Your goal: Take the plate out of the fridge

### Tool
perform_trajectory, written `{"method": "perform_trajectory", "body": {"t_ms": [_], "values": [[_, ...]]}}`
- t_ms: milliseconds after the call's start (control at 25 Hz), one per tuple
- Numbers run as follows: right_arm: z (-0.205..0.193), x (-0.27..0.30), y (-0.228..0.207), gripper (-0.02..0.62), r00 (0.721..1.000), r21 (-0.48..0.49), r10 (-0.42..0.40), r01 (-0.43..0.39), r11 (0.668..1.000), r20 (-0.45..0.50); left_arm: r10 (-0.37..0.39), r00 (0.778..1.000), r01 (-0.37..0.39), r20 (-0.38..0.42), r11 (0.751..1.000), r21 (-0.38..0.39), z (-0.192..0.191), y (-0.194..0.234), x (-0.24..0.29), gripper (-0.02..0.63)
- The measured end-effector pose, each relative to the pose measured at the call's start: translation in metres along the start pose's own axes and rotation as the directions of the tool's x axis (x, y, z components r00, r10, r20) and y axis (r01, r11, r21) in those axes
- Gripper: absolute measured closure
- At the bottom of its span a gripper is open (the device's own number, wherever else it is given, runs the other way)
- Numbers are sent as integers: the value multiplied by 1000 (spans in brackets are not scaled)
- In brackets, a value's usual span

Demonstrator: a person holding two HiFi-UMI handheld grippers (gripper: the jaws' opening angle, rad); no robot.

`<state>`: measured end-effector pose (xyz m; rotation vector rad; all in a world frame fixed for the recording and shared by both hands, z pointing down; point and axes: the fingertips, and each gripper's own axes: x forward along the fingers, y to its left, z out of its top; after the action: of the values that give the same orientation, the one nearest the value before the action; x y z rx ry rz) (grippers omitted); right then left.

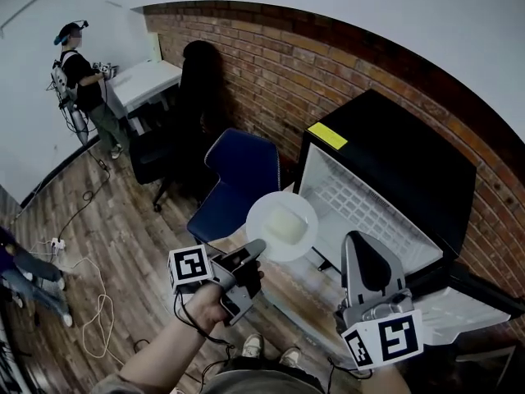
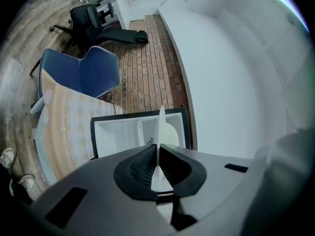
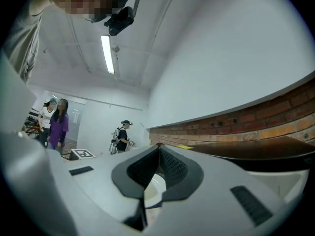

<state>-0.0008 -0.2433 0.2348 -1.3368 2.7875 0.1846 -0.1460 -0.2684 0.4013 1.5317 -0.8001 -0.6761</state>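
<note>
Left tongs [image 1: 253, 251] clamp the plate [image 1: 283, 226] by its rim at seven o'clock (a thin edge suits them), holding it clear of the open fridge [image 1: 394, 167]; right tongs [image 1: 362, 249] shut, empty.

The left gripper [image 1: 256, 249] is being held out ahead of the body by the left hand [image 1: 207, 300], the bare forearm [image 1: 160, 358] being reached forward. Its jaws are being pressed together on the rim of a white plate [image 1: 283, 226]. The right gripper [image 1: 358, 241] is being held low on the right and pointed away from the body, jaws closed tip to tip on nothing.
</note>
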Motion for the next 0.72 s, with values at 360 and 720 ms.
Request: {"method": "perform_trajectory", "body": {"t_ms": [360,720], "values": [[-5,12,45,565,994,-20,108,-108,994,4,18,995,-18,100,1000,-3,18,4,-67,581],[-45,15,73,565,982,-3,174,-174,985,-71,52,988,-49,143,998,-28,16,28,-101,581]]}}
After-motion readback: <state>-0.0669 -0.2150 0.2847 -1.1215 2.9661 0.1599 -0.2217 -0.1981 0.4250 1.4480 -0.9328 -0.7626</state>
